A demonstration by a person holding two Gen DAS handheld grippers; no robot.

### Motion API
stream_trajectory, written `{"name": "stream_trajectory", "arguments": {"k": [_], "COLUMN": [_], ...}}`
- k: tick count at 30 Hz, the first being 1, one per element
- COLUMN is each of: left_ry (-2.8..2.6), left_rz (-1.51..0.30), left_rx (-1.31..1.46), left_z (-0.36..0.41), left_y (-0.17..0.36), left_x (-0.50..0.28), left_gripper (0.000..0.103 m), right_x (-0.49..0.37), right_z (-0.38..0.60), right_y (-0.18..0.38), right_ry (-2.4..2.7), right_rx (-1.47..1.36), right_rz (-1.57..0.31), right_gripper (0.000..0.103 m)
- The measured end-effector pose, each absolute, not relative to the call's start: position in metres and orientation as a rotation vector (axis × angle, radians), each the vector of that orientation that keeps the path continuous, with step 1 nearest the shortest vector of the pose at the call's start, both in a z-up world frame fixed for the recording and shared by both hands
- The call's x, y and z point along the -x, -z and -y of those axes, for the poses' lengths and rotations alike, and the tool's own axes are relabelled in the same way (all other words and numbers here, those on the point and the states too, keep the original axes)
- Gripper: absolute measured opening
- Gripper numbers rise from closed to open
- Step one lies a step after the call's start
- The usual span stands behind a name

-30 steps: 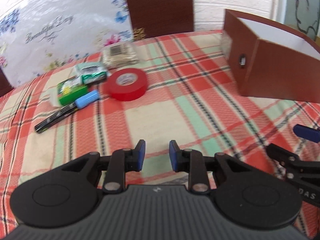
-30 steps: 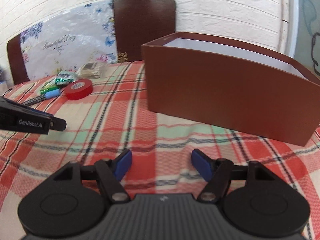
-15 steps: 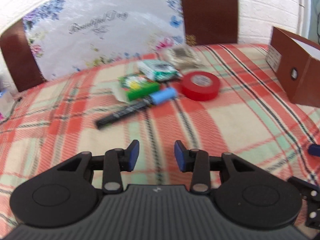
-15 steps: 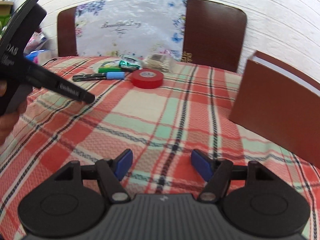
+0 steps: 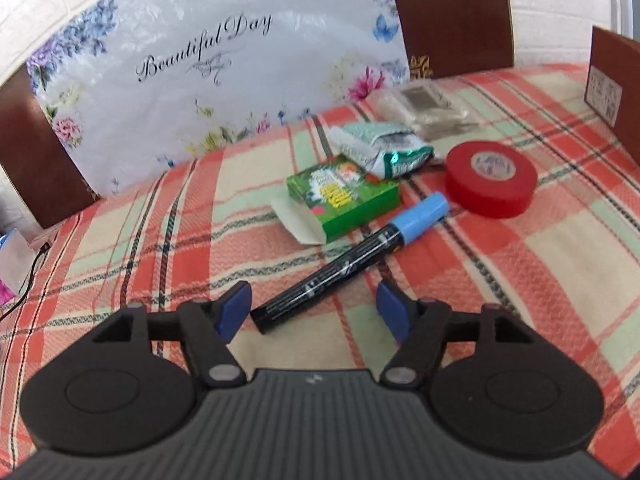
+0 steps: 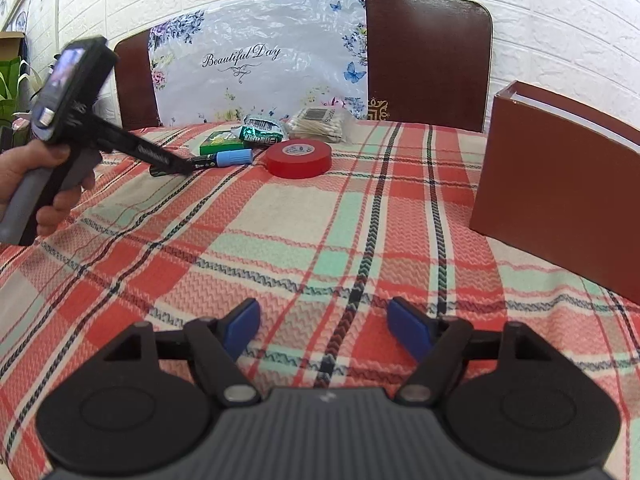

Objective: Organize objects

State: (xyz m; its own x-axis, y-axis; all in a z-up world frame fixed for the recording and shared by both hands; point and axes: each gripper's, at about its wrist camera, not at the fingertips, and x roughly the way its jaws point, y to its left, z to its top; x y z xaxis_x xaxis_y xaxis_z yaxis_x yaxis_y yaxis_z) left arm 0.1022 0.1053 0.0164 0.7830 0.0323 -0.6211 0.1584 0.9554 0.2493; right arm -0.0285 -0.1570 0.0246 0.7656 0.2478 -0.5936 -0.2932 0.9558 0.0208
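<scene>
A black marker with a blue cap lies slanted on the plaid tablecloth. Its black tail end sits between the open jaws of my left gripper, untouched. Behind it lie a green box, a green foil packet, a bag of cotton swabs and a red tape roll. In the right wrist view my left gripper reaches over the marker, beside the red tape roll. My right gripper is open and empty over the near cloth.
A brown open box stands at the right of the table; its corner also shows in the left wrist view. A floral plastic sheet leans on brown chairs behind the table. A white brick wall is behind.
My left gripper has swung left, moved up to the marker and opened wide around its tail. My right gripper has turned left, so the brown box slid to the right edge.
</scene>
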Motion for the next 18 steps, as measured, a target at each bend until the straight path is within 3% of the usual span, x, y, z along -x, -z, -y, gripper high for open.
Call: {"name": "stream_trajectory", "arguments": {"k": [2, 5, 10, 13, 18], "left_ry": [0.136, 0.229, 0.373, 0.467, 0.591], "left_rz": [-0.700, -0.758, -0.823, -0.821, -0.784], "left_rx": [-0.273, -0.217, -0.121, -0.132, -0.250], "left_z": [-0.101, -0.090, -0.058, -0.039, -0.007], "left_y": [-0.020, -0.024, -0.024, -0.021, -0.017], "left_x": [-0.097, -0.089, -0.064, -0.040, 0.010], "left_gripper": [0.034, 0.017, 0.024, 0.017, 0.017], "right_x": [0.029, 0.028, 0.030, 0.031, 0.030], "right_z": [0.156, 0.156, 0.156, 0.156, 0.177], "right_y": [-0.024, -0.024, -0.024, -0.024, -0.030], "right_ry": [-0.293, -0.296, -0.296, -0.299, -0.307], "right_rx": [0.073, 0.076, 0.074, 0.067, -0.060], "right_rz": [-0.634, -0.635, -0.632, -0.632, -0.643], "right_gripper": [0.074, 0.075, 0.075, 0.075, 0.074]}}
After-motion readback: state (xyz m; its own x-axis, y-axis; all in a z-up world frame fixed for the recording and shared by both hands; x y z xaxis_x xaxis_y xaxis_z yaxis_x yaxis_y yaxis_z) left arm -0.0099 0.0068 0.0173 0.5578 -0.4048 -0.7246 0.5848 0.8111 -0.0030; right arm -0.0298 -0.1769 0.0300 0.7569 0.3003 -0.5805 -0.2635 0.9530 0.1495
